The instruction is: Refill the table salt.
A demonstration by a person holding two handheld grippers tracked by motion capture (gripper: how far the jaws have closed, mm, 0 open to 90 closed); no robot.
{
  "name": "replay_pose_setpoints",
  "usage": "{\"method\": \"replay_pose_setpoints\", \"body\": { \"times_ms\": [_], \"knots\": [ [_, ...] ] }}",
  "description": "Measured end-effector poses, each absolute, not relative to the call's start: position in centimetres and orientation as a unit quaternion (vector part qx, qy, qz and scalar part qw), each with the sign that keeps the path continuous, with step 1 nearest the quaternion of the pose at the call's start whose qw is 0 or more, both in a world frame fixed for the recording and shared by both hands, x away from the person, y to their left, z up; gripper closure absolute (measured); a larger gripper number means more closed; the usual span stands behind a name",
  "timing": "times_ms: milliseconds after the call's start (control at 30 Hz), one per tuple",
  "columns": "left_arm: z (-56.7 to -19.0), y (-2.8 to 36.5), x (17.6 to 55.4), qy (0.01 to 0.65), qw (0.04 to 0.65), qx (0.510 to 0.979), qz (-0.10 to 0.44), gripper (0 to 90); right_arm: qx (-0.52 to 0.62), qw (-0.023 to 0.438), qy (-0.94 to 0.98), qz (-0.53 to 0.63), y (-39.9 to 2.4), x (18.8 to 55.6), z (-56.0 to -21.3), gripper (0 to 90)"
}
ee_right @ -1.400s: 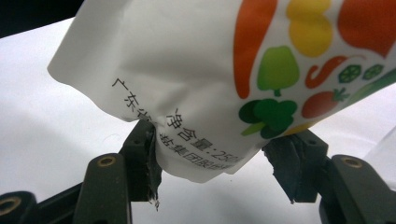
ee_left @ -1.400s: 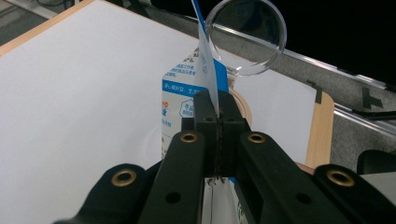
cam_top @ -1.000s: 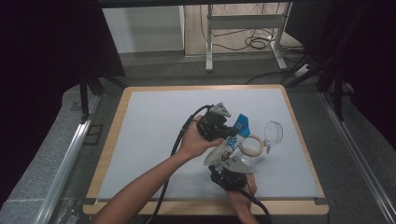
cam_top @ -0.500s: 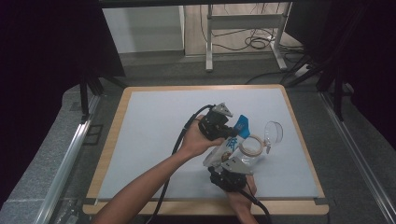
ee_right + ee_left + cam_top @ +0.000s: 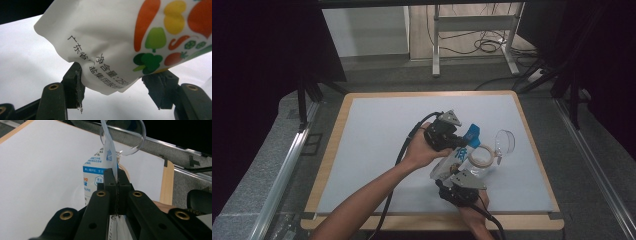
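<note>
Pouch (image 5: 453,161) of white plastic film was the thing in hand, held off the table between the two grippers near the middle right of the mat (image 5: 372,130). In the right gripper view its face (image 5: 120,37) carried printed vegetables: an orange carrot, a yellow and a green pepper, a red chilli, broccoli and a tomato, with lines of black characters running at a slant down towards a creased lower corner. In the left gripper view its other side (image 5: 96,176) showed a blue band and small blue print on white, and a thin sealed edge rose straight up from the jaws. A blue part of the pouch showed in the high view beside the left gripper.

Left gripper (image 5: 117,182) had its jaws pressed together on that sealed edge, pinching the film flat between them; in the high view it (image 5: 443,134) sat at the pouch's far end, in the person's left hand (image 5: 422,152). Right gripper (image 5: 120,86) had its jaws spread to either side of the creased corner. The left pad (image 5: 76,82) touched the film; the other stood clear of it, and the jaws had just been opening a little. In the high view this gripper (image 5: 462,187) lay at the pouch's near end.

Just right of the pouch stood a clear jar (image 5: 482,159) with a pale ring around its mouth, its round clear lid (image 5: 505,141) tipped open behind it. The mat lay on a wooden table (image 5: 337,125).
</note>
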State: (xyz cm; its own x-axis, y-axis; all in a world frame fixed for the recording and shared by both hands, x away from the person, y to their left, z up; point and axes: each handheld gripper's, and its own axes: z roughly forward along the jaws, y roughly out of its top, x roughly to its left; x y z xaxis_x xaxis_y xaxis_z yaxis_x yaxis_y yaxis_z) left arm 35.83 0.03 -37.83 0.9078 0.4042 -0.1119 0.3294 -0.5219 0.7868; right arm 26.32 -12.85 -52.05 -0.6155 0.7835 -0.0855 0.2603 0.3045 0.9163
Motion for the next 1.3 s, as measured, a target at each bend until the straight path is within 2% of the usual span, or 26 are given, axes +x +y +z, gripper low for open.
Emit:
{"method": "replay_pose_setpoints", "body": {
  "times_ms": [233, 1300],
  "knots": [
    [-37.8, 0.5, 36.2, 0.209, 0.447, 0.869, 0.031, 90.0, 0.333, 0.267, 0.762, 0.487, -13.4, 26.1, -51.9, 38.3],
    [-37.9, -0.9, 36.7, 0.191, 0.417, 0.888, 0.017, 90.0, 0.347, 0.303, 0.758, 0.461, -12.3, 25.5, -52.1, 42.0]
  ]
}}
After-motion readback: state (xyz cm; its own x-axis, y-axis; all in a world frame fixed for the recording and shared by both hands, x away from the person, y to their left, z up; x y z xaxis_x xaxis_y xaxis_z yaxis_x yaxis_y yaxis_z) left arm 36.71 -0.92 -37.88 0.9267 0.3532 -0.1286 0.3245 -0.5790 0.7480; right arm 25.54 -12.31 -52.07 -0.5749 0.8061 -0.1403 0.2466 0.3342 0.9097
